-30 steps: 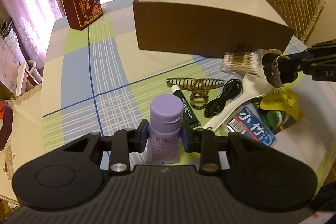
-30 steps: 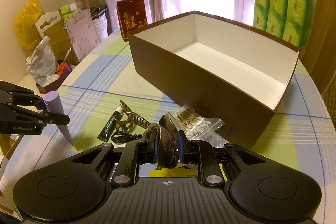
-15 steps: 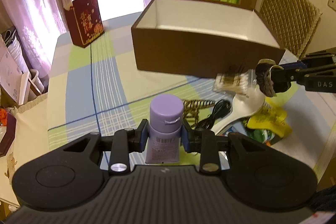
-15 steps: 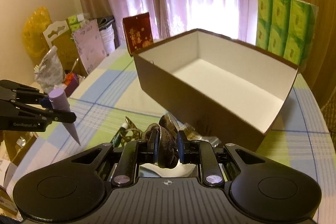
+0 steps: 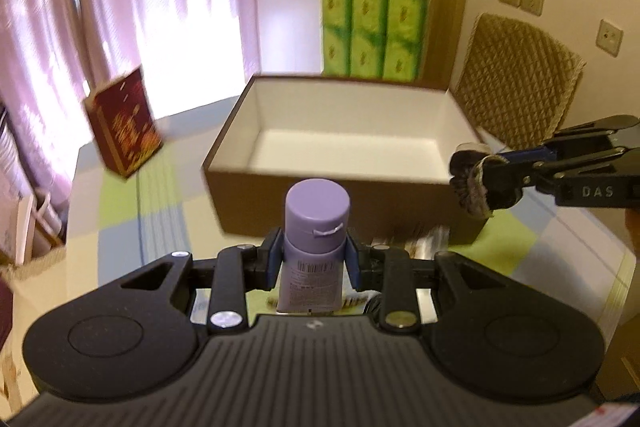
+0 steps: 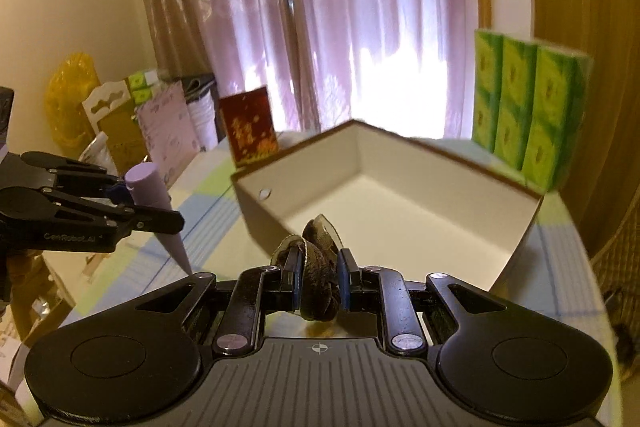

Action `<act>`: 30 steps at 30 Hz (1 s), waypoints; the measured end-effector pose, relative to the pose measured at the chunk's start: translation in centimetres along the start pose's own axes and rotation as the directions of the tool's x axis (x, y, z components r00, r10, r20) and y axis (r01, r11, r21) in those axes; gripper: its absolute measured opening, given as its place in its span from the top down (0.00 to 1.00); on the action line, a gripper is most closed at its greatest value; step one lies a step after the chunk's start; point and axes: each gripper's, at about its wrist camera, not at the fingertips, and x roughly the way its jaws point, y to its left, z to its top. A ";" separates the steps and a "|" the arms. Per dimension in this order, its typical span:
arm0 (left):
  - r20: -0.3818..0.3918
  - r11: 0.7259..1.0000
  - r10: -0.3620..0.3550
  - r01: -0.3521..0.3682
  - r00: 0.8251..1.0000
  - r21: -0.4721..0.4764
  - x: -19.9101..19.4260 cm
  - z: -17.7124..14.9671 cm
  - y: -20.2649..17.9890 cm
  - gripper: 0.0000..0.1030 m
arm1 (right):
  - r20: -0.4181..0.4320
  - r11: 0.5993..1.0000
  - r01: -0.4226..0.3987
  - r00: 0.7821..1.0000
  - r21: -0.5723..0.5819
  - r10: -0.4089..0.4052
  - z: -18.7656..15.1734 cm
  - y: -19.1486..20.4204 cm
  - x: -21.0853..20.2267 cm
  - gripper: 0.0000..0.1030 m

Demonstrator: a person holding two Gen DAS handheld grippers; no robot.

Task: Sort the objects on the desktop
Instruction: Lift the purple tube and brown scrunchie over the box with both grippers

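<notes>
Upright lilac tube [image 5: 316, 243], dark scrunchie [image 6: 318, 275]

On my right gripper [image 5: 472, 183], seen from the left wrist, I read "DAS" in pale letters along its side. My left gripper [image 6: 168, 217] carries "GenRobot.AI" on its arm. The purple tube [image 5: 316, 235] has a printed label, too small to read.

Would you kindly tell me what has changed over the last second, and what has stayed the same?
Both tools have lifted and advanced toward the brown box, now showing its white inside. The left tool still clamps the purple tube; the right tool still clamps the dark scrunchie. Nothing was released; the box and red bag stayed put.
</notes>
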 end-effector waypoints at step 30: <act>-0.215 0.993 -0.110 0.117 0.970 0.019 19.2 10.5 -1.8 0.73 | -0.234 0.997 0.031 0.972 0.067 -0.015 1.9 -8.8 13.2 0.85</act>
